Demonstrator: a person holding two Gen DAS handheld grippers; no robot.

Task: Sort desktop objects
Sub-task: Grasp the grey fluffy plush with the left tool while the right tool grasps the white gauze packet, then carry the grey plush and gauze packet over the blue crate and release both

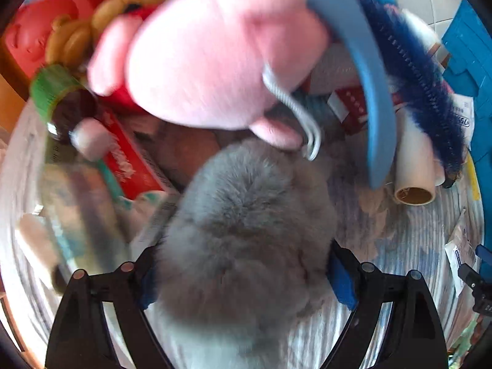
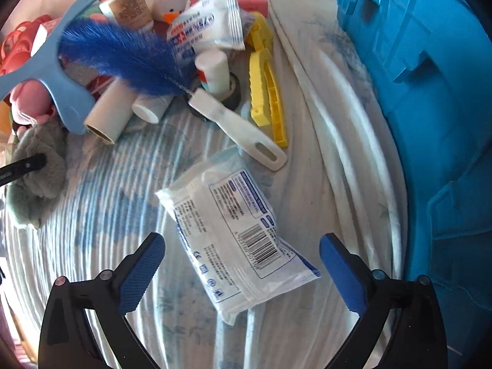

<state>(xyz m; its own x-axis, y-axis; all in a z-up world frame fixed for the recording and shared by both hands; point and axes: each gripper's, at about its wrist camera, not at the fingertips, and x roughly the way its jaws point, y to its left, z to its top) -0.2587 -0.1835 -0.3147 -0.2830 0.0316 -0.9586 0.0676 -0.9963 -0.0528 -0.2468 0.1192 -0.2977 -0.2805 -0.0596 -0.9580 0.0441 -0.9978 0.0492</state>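
The left gripper (image 1: 246,276) was clamped on a grey plush toy (image 1: 246,230), its blue pads pressed into the fur on both sides. A pink plush toy (image 1: 209,49) hung blurred just ahead of the grey one, joined to it by a metal clip (image 1: 295,110). To the left lay a red box (image 1: 132,156) and a green-capped bottle (image 1: 55,89), both smeared by motion. To the right a light-blue plastic handle (image 1: 369,77) curved over a blue bristle brush (image 1: 421,86), with a white paper roll (image 1: 412,169) lying under them on the striped cloth (image 1: 399,246) that covered the counter.

The right gripper (image 2: 243,264) stood with its fingers wide apart, holding nothing, above a white sealed packet (image 2: 233,233) with a barcode, which lay flat on the cloth between the two pads. Just beyond it lay the white handle (image 2: 243,129) of the blue brush (image 2: 123,55). A yellow plastic clip (image 2: 267,92) lay beside that handle on its right. Behind them was a heap: another printed packet (image 2: 209,21), a small white bottle (image 2: 215,67), a penguin plush (image 2: 172,0) and the paper roll (image 2: 107,113). At the left edge of this view the grey plush toy (image 2: 37,166) showed with a black finger of the other gripper against it. A blue plastic crate (image 2: 430,92) filled the right side, next to the cloth
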